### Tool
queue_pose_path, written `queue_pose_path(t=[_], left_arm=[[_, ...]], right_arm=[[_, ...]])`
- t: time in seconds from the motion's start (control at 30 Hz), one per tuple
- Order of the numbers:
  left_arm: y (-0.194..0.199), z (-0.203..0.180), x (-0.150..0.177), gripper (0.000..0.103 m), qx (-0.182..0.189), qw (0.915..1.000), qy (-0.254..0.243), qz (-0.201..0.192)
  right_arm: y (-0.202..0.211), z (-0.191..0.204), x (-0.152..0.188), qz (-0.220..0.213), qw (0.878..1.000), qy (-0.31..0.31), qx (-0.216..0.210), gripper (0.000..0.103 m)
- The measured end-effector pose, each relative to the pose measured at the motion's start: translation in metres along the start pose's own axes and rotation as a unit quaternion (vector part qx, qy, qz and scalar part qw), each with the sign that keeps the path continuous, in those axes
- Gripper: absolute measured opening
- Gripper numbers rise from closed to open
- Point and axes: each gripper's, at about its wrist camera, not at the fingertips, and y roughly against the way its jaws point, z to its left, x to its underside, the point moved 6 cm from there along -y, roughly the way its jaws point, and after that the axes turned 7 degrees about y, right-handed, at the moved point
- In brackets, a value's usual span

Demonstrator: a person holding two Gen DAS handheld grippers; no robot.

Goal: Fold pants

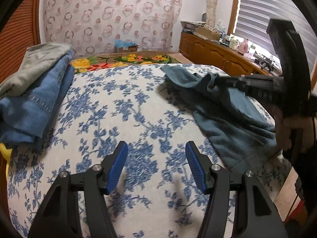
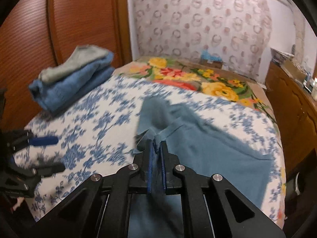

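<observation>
Teal pants [image 2: 208, 144] lie spread over the right half of a bed with a blue-flowered cover [image 2: 95, 123]. My right gripper [image 2: 156, 144] is shut on a bunched edge of the pants, and the cloth runs back between its blue pads. In the left wrist view the same pants [image 1: 227, 119] lie at the right, with the right gripper [image 1: 220, 81] reaching in from the right and pinching a raised fold. My left gripper [image 1: 156, 150] hovers open over bare bed cover near the front edge, with nothing between its fingers. It shows at the left edge of the right wrist view too.
A stack of folded clothes [image 1: 33, 91], grey on top of blue denim, sits at the bed's left side against a wooden headboard [image 2: 59, 19]. A floral blanket [image 2: 190, 77] covers the far end. A wooden cabinet [image 1: 214, 53] with clutter stands at the right.
</observation>
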Motion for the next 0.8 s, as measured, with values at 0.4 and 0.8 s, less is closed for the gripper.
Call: queue_pose_path(t=[0.4,0.8], left_arm=[[-0.008,-0.036,-0.01,0.06,0.018,0.9993,-0.032,0.002],[-0.029,-0.058,-0.01,0.06,0.027,0.9983,-0.047,0.021]], right_arm=[[0.025,-0.092,-0.004,0.0,0.997,-0.033,0.068,0.005],[0.018,-0.165,0.02,0.03,0.988,-0.09,0.122,0.005]])
